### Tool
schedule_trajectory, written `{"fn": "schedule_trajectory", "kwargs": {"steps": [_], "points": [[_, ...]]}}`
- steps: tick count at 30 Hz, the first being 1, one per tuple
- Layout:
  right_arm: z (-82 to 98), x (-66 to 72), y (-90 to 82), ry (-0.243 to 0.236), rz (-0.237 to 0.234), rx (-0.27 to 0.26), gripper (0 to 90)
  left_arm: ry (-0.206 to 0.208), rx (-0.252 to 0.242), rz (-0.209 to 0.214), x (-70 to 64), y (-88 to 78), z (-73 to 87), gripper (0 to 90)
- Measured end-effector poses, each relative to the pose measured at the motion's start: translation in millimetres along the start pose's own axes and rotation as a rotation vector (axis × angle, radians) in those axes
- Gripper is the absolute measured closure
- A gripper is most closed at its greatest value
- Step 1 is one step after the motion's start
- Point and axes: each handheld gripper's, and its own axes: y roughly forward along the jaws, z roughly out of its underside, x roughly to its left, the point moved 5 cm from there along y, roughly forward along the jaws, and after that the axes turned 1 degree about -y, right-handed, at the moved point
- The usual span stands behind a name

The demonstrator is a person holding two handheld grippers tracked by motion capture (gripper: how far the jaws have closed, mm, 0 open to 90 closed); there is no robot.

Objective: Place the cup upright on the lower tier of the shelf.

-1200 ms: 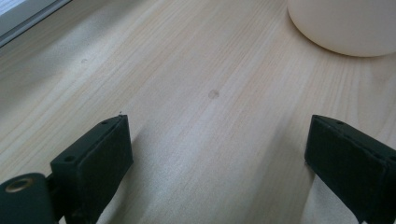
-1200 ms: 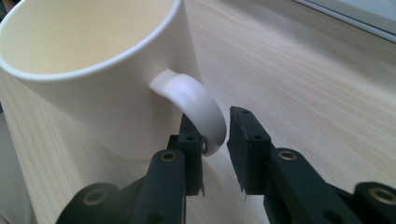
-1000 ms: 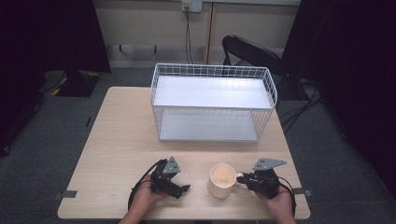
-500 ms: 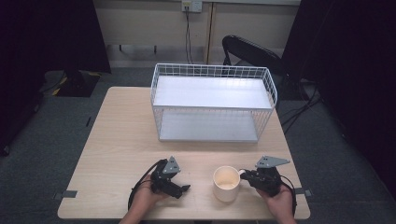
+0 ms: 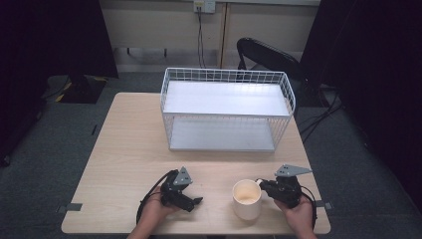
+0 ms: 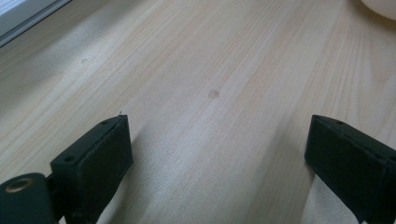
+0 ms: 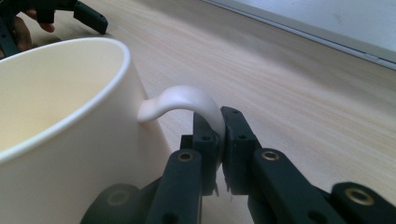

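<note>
A cream mug [image 5: 246,198] stands upright and empty near the table's front edge, right of centre. My right gripper [image 5: 263,188] sits just right of it, shut on the mug's handle. In the right gripper view the two jaws [image 7: 218,140] pinch the curved handle [image 7: 187,98] beside the mug's wall [image 7: 70,140]. My left gripper [image 5: 193,195] rests low on the table to the mug's left, open and holding nothing. The left gripper view has its jaws [image 6: 215,140] wide apart over bare wood, with the mug's edge [image 6: 380,7] at the top right corner.
A white wire rack [image 5: 226,107] with two shelves stands at the back of the wooden table [image 5: 129,149], both shelves bare. A black chair [image 5: 268,59] is behind the table. Dark curtains flank the scene.
The mug and my right gripper have shifted slightly right and toward the table's front edge. The left gripper has stayed put.
</note>
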Motion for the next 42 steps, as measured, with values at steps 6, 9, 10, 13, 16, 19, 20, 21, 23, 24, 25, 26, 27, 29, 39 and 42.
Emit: {"fn": "schedule_trajectory", "kwargs": {"steps": [6, 9, 10, 13, 16, 19, 20, 21, 23, 24, 25, 26, 27, 29, 39, 42], "points": [[-3.2, -7.5, -1.4, 0.022, 0.036, -0.007, 85.4, 0.000, 0.000, 0.000, 0.0, 0.0, 0.0, 7.1], [-4.2, -9.7, -1.6, 0.033, 0.049, -0.014, 85.4, 0.000, 0.000, 0.000, 0.0, 0.0, 0.0, 7.1], [-4.6, -10.8, -1.6, 0.032, 0.054, -0.015, 85.4, 0.000, 0.000, 0.000, 0.0, 0.0, 0.0, 7.1], [-8.4, -14.9, 0.3, 0.050, 0.075, -0.025, 85.4, -0.001, 0.000, 0.000, 0.0, 0.0, 0.0, 7.1], [-11.6, -15.7, 2.1, 0.052, 0.084, -0.032, 85.4, 0.000, 0.000, 0.000, 0.0, 0.0, 0.0, 7.1], [-18.1, -16.2, 7.6, 0.058, 0.091, -0.043, 85.4, 0.003, 0.003, -0.002, 0.0, 0.0, 0.0, 6.6], [-18.1, -16.2, 7.6, 0.058, 0.091, -0.043, 85.4, 0.003, 0.003, -0.002, 0.0, 0.0, 0.0, 6.6], [-19.9, -15.9, 9.1, 0.060, 0.093, -0.044, 85.4, 0.004, 0.003, -0.002, 0.0, 0.0, 0.0, 6.6], [-24.0, -15.4, 12.3, 0.062, 0.101, -0.045, 85.4, 0.002, 0.002, -0.002, -0.1, 0.0, 0.0, 6.6], [-25.4, -15.4, 13.4, 0.059, 0.105, -0.045, 85.4, 0.003, 0.003, -0.002, -0.1, 0.0, 0.0, 6.5], [-27.7, -15.0, 15.0, 0.056, 0.110, -0.045, 85.3, 0.002, 0.003, -0.002, -0.2, 0.0, 0.0, 6.6], [-31.0, -15.0, 17.0, 0.060, 0.116, -0.051, 85.4, 0.002, 0.003, -0.003, -0.2, 0.1, 0.0, 6.5], [-31.0, -15.0, 17.0, 0.060, 0.116, -0.051, 85.4, 0.002, 0.003, -0.003, -0.2, 0.1, 0.0, 6.5], [-33.8, -15.6, 18.6, 0.069, 0.120, -0.058, 85.4, 0.001, 0.003, -0.003, -0.3, 0.0, 0.0, 6.5], [-45.0, -21.1, 26.6, 0.082, 0.166, -0.070, 85.4, 0.000, 0.004, -0.004, -0.4, 0.0, 0.0, 6.4], [-47.8, -24.7, 28.8, 0.087, 0.188, -0.079, 85.4, 0.000, 0.003, -0.004, -0.4, 0.1, 0.0, 6.4]]}}
